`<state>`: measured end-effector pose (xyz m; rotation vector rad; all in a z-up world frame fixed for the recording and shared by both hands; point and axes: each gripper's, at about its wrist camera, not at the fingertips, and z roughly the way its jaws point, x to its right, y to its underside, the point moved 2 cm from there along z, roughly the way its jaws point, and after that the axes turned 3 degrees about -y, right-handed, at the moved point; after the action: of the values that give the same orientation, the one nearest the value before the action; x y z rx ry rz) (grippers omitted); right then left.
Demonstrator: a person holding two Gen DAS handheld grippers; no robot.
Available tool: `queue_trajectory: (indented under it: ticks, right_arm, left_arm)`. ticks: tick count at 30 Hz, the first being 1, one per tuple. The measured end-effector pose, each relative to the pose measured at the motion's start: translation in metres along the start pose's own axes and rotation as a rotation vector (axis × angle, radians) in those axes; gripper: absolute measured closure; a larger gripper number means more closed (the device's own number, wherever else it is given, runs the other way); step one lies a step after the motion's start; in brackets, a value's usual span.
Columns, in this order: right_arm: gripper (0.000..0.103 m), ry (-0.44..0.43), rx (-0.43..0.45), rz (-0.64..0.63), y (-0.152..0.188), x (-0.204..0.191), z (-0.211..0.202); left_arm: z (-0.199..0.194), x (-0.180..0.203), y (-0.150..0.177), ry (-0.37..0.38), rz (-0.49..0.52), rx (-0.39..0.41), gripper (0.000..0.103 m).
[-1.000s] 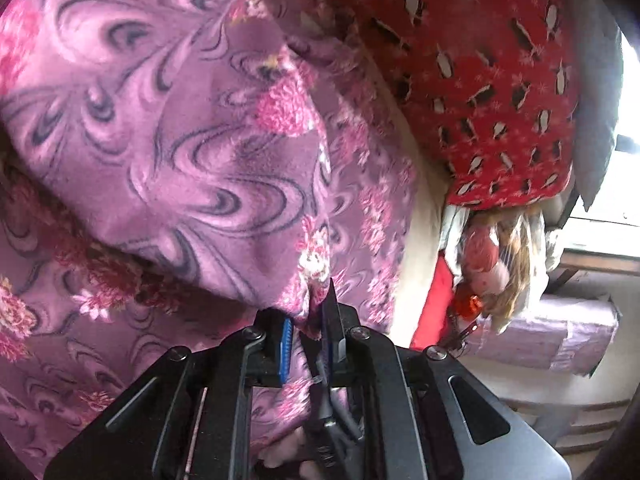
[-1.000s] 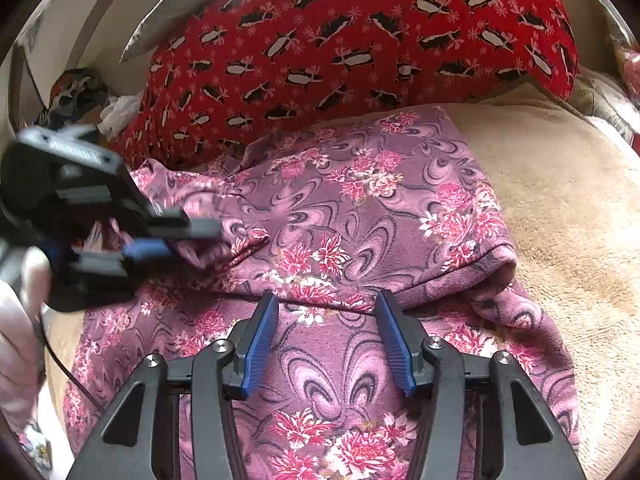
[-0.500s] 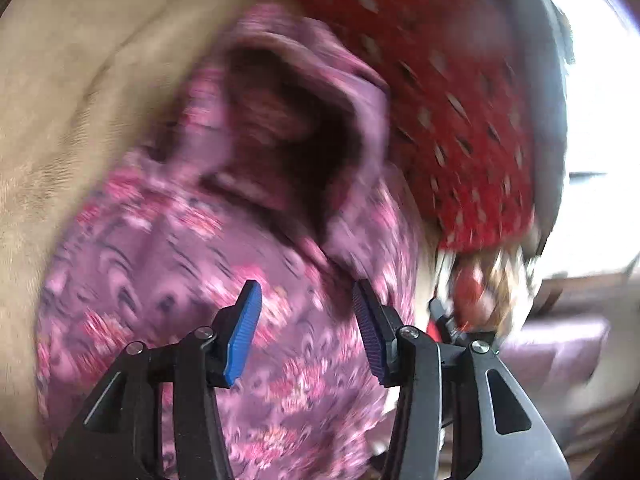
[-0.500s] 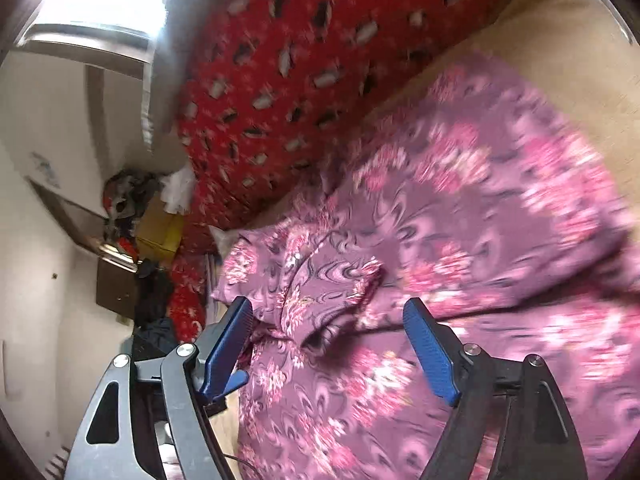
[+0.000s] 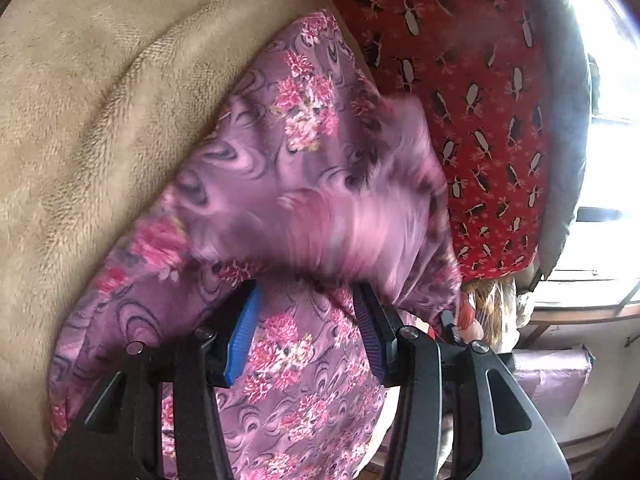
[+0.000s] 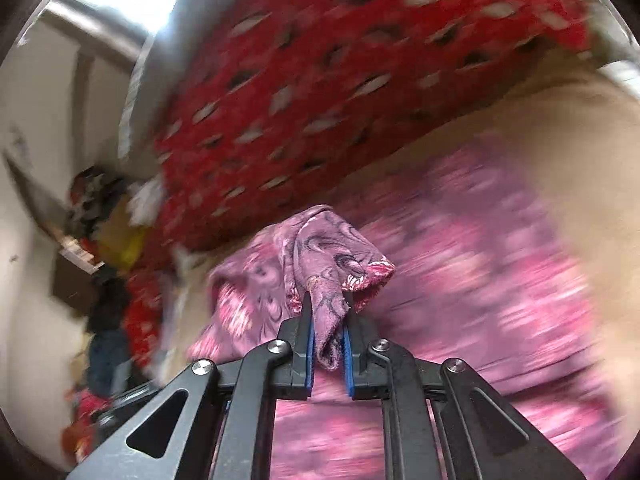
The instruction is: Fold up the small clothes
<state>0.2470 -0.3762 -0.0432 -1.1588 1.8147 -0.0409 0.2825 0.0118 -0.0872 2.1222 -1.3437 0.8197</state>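
Note:
A purple garment with pink flowers (image 5: 296, 152) lies on a beige fleece blanket (image 5: 80, 92). My left gripper (image 5: 304, 320) is open just above it, nothing between the pads, and a blurred flap of the garment moves over the fingertips. In the right wrist view my right gripper (image 6: 326, 320) is shut on a bunched fold of the garment (image 6: 320, 256) and holds it raised above the rest of the cloth (image 6: 480, 272), which is motion-blurred.
A red cushion with a dark and white print (image 5: 472, 80) (image 6: 340, 92) stands right behind the garment. A bright window (image 5: 612, 140) is beyond it. Cluttered shelves and clothes (image 6: 100, 248) are at the bed's side.
My left gripper let go of the garment and opened. My right gripper swung to the garment's edge, shut on a fold and is lifting it.

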Motion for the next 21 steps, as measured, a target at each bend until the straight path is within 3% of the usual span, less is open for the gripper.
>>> queue_trajectory:
  ticks: [3, 5, 7, 8, 9, 11, 13, 14, 15, 16, 19, 21]
  right_arm:
    - [0.093, 0.115, 0.022, 0.061, -0.011, 0.046, -0.014]
    - [0.092, 0.121, 0.017, 0.107, -0.011, 0.064, -0.021]
    - [0.086, 0.047, 0.014, 0.160, -0.007, 0.071, -0.023]
    - [0.081, 0.028, 0.022, 0.176, -0.006, 0.073, -0.024]
    - [0.065, 0.005, 0.032, 0.195, -0.004, 0.073, -0.024]
    - [0.046, -0.005, 0.026, 0.211, -0.001, 0.072, -0.018]
    - [0.051, 0.038, 0.013, 0.210, -0.003, 0.070, -0.009]
    - [0.075, 0.039, 0.018, 0.194, -0.006, 0.066, -0.009]
    - [0.093, 0.026, 0.035, 0.166, -0.012, 0.059, -0.010]
    - [0.093, -0.006, 0.068, 0.125, -0.019, 0.048, -0.015]
    - [0.093, -0.031, 0.186, -0.028, -0.029, 0.022, -0.038]
    - [0.093, 0.088, 0.124, -0.089, -0.026, 0.027, -0.026]
  left_arm:
    - [-0.005, -0.004, 0.005, 0.018, -0.006, -0.007, 0.058]
    - [-0.007, -0.001, 0.010, 0.032, -0.010, -0.002, 0.058]
    - [-0.009, -0.001, 0.011, 0.047, -0.015, 0.006, 0.053]
    - [-0.007, 0.002, 0.011, 0.051, -0.023, 0.010, 0.048]
    - [-0.005, 0.003, 0.008, 0.043, -0.035, 0.017, 0.042]
    - [0.002, 0.005, 0.003, 0.022, -0.048, 0.018, 0.042]
    - [0.007, 0.011, -0.002, -0.009, -0.048, 0.018, 0.046]
    - [0.006, 0.014, -0.004, -0.024, -0.033, 0.025, 0.051]
    - [0.004, 0.016, -0.006, -0.038, -0.016, 0.032, 0.067]
    - [0.003, 0.019, -0.008, -0.054, 0.008, 0.038, 0.076]
    - [0.005, 0.016, -0.013, -0.113, 0.029, 0.043, 0.082]
    - [0.014, 0.009, -0.015, -0.167, 0.021, 0.018, 0.086]
